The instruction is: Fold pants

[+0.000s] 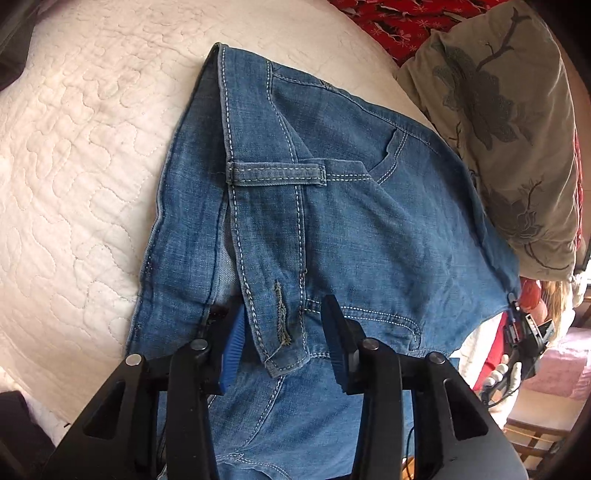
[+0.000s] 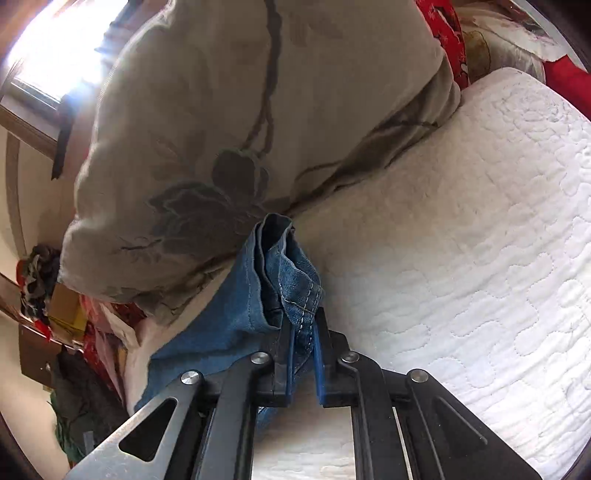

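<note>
- The white quilted bedspread (image 1: 74, 147) with stitched cloud-like shapes fills the left half of the left wrist view and the right half of the right wrist view (image 2: 461, 240).
- The blue denim pants with pale contrast stitching (image 1: 332, 221) lie across the middle of the left wrist view, waistband and belt loop running from the upper centre down to the bottom centre; their far edge sits against the pillow at the right.
- The beige pillow with a grey embroidered flower pattern (image 1: 498, 129) takes the upper right of the left wrist view and the upper left and centre of the right wrist view (image 2: 240, 129).
- A red patterned cloth (image 1: 388, 18) shows along the top edge, behind the pillow.
- The left gripper (image 1: 284, 343), bottom centre, has its blue-padded jaws standing wide apart on either side of the waistband end, not clamping it.
- The right gripper (image 2: 303, 343), bottom centre of its view, has its jaws nearly together, pinching a bunched fold of denim (image 2: 291, 273); it also appears small at the right edge of the left wrist view (image 1: 513, 314), at the pants' corner.
</note>
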Motion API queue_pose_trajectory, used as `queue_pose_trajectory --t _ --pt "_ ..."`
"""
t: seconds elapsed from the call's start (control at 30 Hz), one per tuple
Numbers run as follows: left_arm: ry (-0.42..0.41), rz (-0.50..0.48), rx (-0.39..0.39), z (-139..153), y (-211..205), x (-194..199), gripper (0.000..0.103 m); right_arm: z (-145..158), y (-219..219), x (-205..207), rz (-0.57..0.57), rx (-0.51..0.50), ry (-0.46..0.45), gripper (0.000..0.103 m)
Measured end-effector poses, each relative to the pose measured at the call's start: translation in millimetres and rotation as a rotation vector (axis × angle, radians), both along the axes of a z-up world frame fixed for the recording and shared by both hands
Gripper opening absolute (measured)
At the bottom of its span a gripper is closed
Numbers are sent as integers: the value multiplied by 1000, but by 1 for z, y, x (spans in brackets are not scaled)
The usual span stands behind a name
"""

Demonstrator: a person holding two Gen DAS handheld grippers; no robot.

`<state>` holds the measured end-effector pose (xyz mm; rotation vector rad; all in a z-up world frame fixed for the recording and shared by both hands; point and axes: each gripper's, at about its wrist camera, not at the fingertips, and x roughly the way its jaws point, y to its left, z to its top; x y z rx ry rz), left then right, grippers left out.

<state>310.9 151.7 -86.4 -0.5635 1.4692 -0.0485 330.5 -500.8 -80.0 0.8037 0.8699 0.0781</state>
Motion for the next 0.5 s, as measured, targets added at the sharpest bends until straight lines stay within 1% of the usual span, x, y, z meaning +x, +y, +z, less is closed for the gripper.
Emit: queue_pose_trajectory --t 0.03,0.07,0.1,0.13,0.17,0.2,0.23,0.3,0.33,0.37,0.4,0.43,0.47,0.5 --pt "3 -9 15 -1 -2 0 38 4 -5 -5 -6 21 -13 8" --pt "10 -11 27 -4 -2 1 38 2 -8 -7 -5 22 2 9" --pt "17 -8 23 -8 -2 2 38 -5 -9 -7 1 -7 52 11" --pt "19 -3 18 -10 -3 3 38 -15 -9 -4 12 -55 122 19" --pt "13 6 7 -8 -1 2 38 -25 -9 -2 23 -95 194 22" --pt "4 4 -4 -4 0 0 38 -32 -11 -3 21 -115 237 22" --pt "-13 -2 -9 3 4 -3 38 -34 -14 -7 8 -85 220 23" --pt "-75 4 10 24 18 -10 38 -26 -22 -15 -39 -44 162 31" --pt "-108 23 25 35 27 -11 38 -19 -25 -17 -60 -57 143 38" --pt "-131 49 23 43 38 -8 39 -13 -26 -18 -68 -78 126 43" --pt "-143 82 2 47 49 -3 39 -7 -28 -17 -61 -90 111 43" --pt "-147 116 -31 49 59 3 41 -2 -30 -17 -54 -94 97 43" --pt "-137 139 -54 47 65 11 47 2 -32 -17 -46 -91 86 43" --pt "-125 160 -59 43 70 19 48 4 -31 -14 -34 -80 79 43"
